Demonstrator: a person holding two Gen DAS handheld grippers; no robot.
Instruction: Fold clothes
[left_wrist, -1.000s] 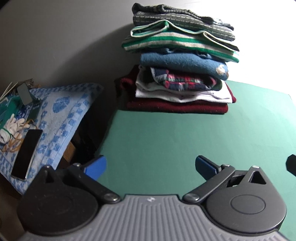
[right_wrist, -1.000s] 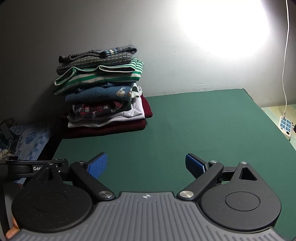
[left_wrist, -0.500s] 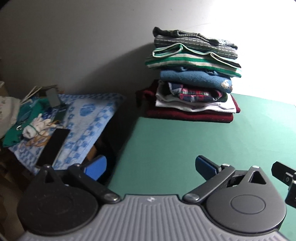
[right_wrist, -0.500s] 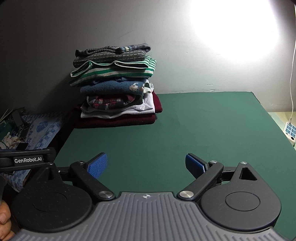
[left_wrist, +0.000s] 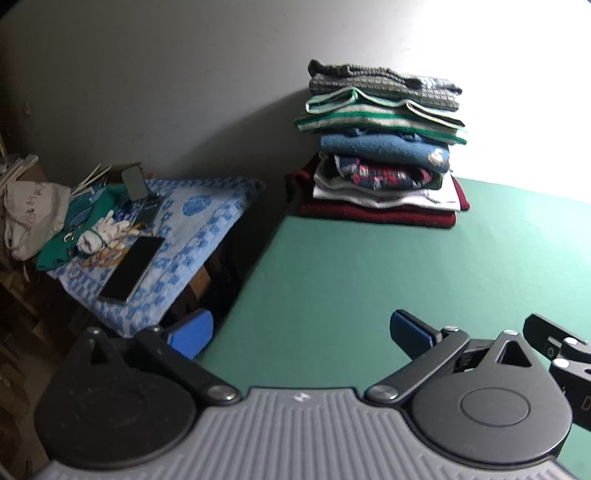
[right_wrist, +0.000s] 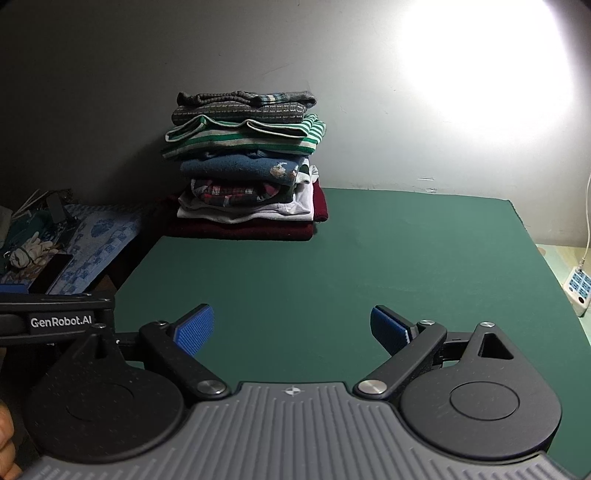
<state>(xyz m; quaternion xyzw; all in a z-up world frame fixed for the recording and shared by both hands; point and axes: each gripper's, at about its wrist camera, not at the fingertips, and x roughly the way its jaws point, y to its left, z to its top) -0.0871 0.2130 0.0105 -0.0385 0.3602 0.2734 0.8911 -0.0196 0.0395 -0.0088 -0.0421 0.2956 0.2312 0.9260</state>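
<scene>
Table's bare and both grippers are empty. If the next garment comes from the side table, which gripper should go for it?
Probably left. The left gripper is open at the green table's left edge, one finger already past it toward the side table. The right gripper is open over mid-table, farther off.

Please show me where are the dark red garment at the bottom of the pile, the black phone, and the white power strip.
dark red garment (right_wrist: 258, 232): right wrist view, its front folded edge.
black phone (left_wrist: 133, 268): left wrist view, middle of its screen.
white power strip (right_wrist: 577, 290): right wrist view, its socket face.
</scene>
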